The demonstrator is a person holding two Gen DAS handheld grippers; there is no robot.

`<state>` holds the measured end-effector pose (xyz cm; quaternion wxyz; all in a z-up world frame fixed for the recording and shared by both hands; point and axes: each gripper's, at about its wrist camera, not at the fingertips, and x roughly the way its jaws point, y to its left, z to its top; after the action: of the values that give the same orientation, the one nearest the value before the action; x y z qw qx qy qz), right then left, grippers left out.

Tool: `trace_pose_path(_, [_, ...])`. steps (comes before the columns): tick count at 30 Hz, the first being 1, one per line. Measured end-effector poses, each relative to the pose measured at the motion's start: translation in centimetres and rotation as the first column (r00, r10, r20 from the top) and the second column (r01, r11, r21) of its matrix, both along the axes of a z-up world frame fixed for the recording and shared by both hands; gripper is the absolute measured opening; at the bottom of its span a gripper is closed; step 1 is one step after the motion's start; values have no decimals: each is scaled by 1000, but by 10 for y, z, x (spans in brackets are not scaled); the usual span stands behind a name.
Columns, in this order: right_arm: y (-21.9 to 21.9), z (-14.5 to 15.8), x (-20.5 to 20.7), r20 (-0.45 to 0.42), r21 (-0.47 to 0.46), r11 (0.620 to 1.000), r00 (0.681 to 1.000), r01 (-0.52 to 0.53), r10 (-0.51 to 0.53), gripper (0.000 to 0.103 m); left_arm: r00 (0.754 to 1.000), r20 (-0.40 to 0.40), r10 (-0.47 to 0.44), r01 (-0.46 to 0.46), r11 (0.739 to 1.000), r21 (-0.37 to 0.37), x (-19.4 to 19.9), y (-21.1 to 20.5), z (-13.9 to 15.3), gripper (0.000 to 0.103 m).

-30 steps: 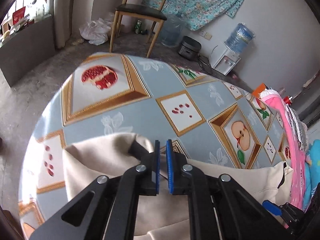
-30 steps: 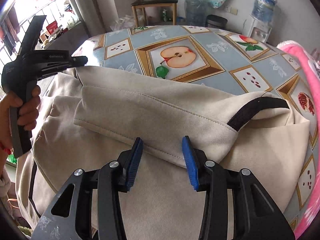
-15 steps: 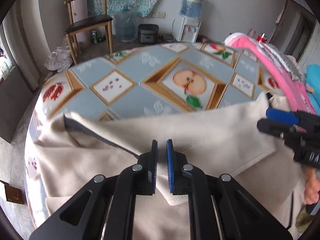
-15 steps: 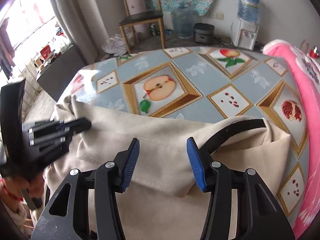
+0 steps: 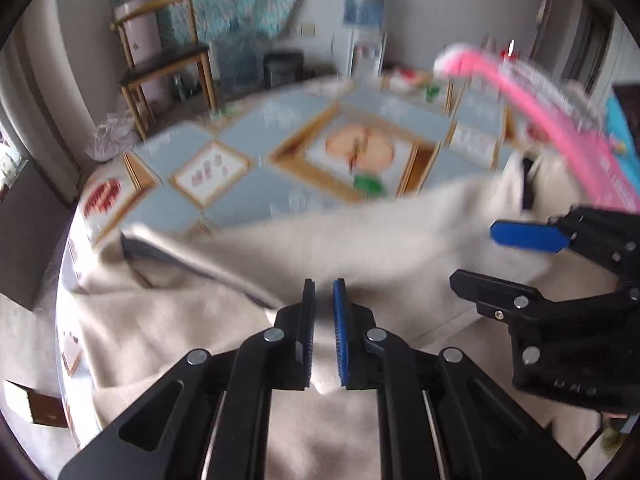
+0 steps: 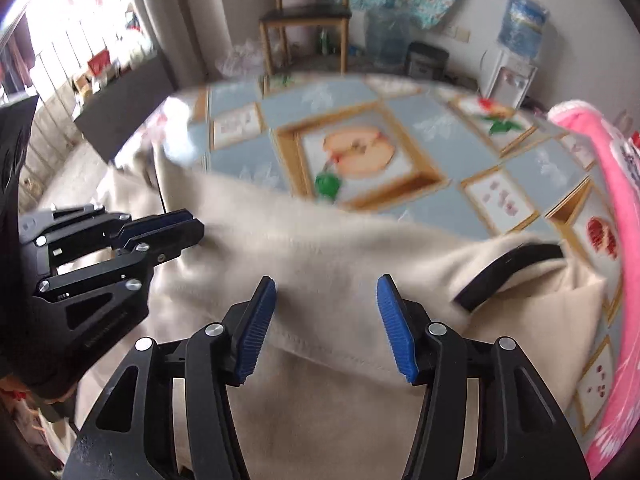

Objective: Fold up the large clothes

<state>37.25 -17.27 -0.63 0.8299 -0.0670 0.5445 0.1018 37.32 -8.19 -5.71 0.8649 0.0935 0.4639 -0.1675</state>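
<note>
Beige cloth covers the near half of the worktop [image 6: 440,140]: this is the large garment [image 6: 320,264], a soft cream piece with a dark trim [image 6: 512,268] at one corner. It lies spread and partly doubled over on the patterned tablecloth, with a stitched hem running across just in front of the right gripper.

The left gripper [image 5: 323,332] is closed narrow on a pinch of the cloth; a small fold of the garment shows between its two pads. The right gripper [image 6: 326,320] stands wide, holding nothing, and it hovers over the folded edge.

I judge that one fold is in progress: the left side carries a flap across the body of the garment, and the right side is free to take the other part. The next move calls for the right gripper to close on the hem or the edge near it, so that both sides travel together and the flap lands flat and straight. The cloth is soft and may sag or wrinkle if only one side pulls.

A pink pile [image 6: 600,168] lies at the right edge of the worktop. No container with visible contents stands on the worktop.
</note>
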Motion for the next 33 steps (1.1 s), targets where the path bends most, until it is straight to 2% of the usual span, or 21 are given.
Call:
trace_pose_path(1, [-1, 2, -3, 16, 2, 1000, 1000, 5, -5, 53, 1000, 28, -5, 5, 1000, 7, -5, -1, 2, 9])
trace_pose_path(3, [-8, 12, -8, -10, 25, 999, 999, 40, -40, 53, 1000, 24, -1, 1, 1000, 6, -10, 1, 9, 9])
trace_pose_path(5, [-19, 31, -20, 4, 65, 995, 997, 74, -75, 57, 1000, 29, 10, -9, 1000, -18, -18, 8, 23, 12])
trace_pose_path(6, [-25, 41, -29, 17, 71, 994, 996, 89, -90, 63, 999, 36, 18, -17, 1000, -11, -22, 12, 29, 14])
trace_pose_path(7, [-31, 52, -39, 36, 75, 991, 993, 107, -110, 72, 998, 48, 30, -30, 1000, -1, -29, 19, 38, 23])
trace_pose_path(10, [-52, 76, -78, 68, 103, 984, 986, 146, -153, 85, 996, 73, 46, -45, 999, -13, -57, 40, 60, 41])
trace_pose_path(14, [-72, 90, -139, 55, 157, 965, 974, 210, -220, 92, 995, 71, 68, -65, 997, -45, -112, 72, 75, 62])
trace_pose_path(18, [-78, 82, -206, -13, 199, 941, 960, 275, -279, 93, 997, -8, 79, -80, 994, -77, -169, 97, 64, 67])
trace_pose_path(20, [-72, 74, -235, -35, 184, 936, 954, 300, -299, 95, 994, -42, 97, -100, 991, -88, -201, 106, 52, 76])
trace_pose_path(23, [-58, 54, -270, -102, 156, 934, 946, 320, -307, 95, 990, -80, 112, -121, 986, -113, -239, 111, 31, 83])
trace_pose_path(25, [-52, 43, -281, -135, 161, 932, 942, 326, -306, 95, 987, -134, 89, -105, 988, -116, -252, 108, 9, 84])
trace_pose_path(27, [-47, 35, -285, -154, 140, 933, 938, 332, -311, 95, 978, -186, 96, -110, 992, -69, -257, 106, -11, 84])
trace_pose_path(28, [-42, 33, -285, -139, 103, 941, 941, 323, -308, 95, 983, -163, 88, -100, 993, -61, -261, 106, -14, 85])
trace_pose_path(29, [-37, 31, -285, -119, 72, 949, 948, 306, -296, 95, 989, -129, 74, -80, 996, -46, -266, 104, -14, 91])
trace_pose_path(31, [-30, 26, -283, -100, 16, 957, 953, 289, -287, 95, 986, -157, 53, -57, 998, -21, -265, 100, -19, 98])
trace_pose_path(33, [-25, 20, -281, -91, -20, 960, 955, 280, -281, 95, 987, -159, 35, -36, 999, -1, -265, 97, -21, 98])
